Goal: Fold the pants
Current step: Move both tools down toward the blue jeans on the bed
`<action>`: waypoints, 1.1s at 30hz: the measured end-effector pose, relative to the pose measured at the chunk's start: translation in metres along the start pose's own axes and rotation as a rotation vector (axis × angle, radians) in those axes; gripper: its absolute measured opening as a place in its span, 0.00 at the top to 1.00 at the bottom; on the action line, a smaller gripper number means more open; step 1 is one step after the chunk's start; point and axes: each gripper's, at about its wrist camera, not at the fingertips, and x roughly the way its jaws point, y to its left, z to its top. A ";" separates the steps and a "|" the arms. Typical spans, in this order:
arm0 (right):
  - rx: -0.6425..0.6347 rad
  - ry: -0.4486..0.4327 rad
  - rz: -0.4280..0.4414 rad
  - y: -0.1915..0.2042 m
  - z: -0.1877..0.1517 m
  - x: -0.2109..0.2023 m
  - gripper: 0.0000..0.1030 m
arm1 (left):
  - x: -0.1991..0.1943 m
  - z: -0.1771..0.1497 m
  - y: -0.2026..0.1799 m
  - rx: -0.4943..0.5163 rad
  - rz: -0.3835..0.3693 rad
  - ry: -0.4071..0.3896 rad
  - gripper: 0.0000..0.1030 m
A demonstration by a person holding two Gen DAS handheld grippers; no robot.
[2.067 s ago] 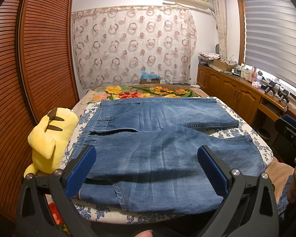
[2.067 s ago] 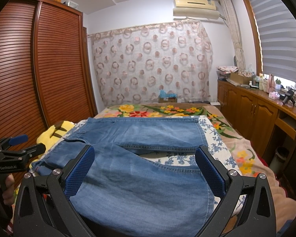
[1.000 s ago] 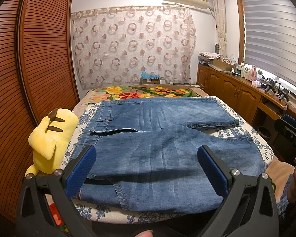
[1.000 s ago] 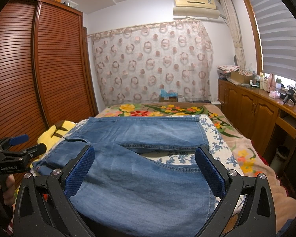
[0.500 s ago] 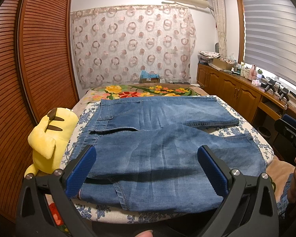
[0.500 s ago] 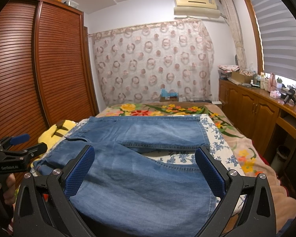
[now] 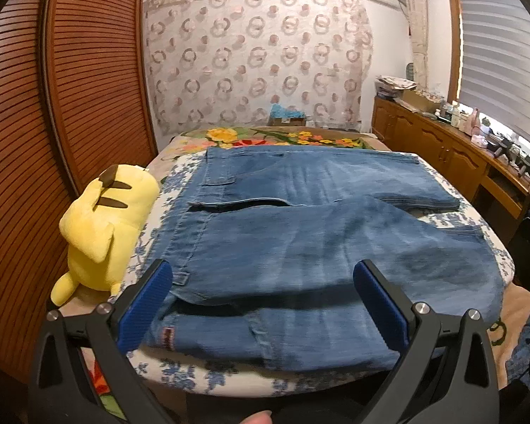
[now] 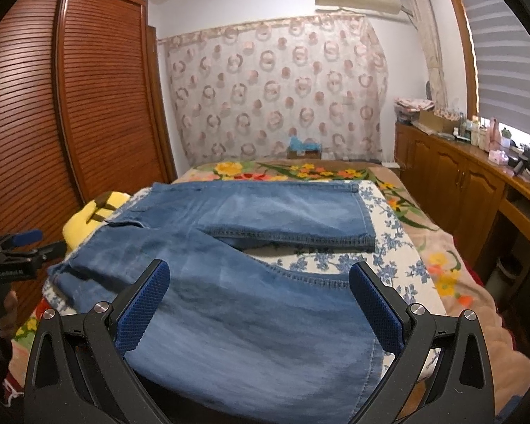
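Blue denim pants point(image 7: 300, 240) lie spread across the bed, waistband at the left, two legs running to the right with a gap between their hems. My left gripper point(image 7: 265, 300) hovers open over the near waist corner, nothing between its blue pads. My right gripper point(image 8: 261, 300) hangs open above the near leg of the pants point(image 8: 247, 304), close to its hem. The left gripper point(image 8: 14, 251) also shows at the left edge of the right wrist view, held by a hand.
A yellow plush toy point(image 7: 102, 226) lies at the bed's left edge against a slatted wooden wardrobe point(image 7: 53, 123). A floral bedspread point(image 8: 438, 268) covers the bed. Wooden cabinets point(image 8: 470, 190) with small items line the right wall under a blind. A patterned curtain point(image 8: 275, 92) hangs behind.
Both grippers have come lower and closer to the pants, which now fill more of each view. The pants themselves lie as before.
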 end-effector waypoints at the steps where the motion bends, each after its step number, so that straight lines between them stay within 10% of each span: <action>1: 0.001 0.004 -0.002 -0.002 0.000 0.001 0.00 | 0.001 0.000 0.000 -0.003 0.002 0.002 0.00; 33: -0.022 0.276 -0.058 -0.044 -0.058 0.104 0.00 | 0.029 -0.048 0.113 -0.195 0.085 0.082 0.08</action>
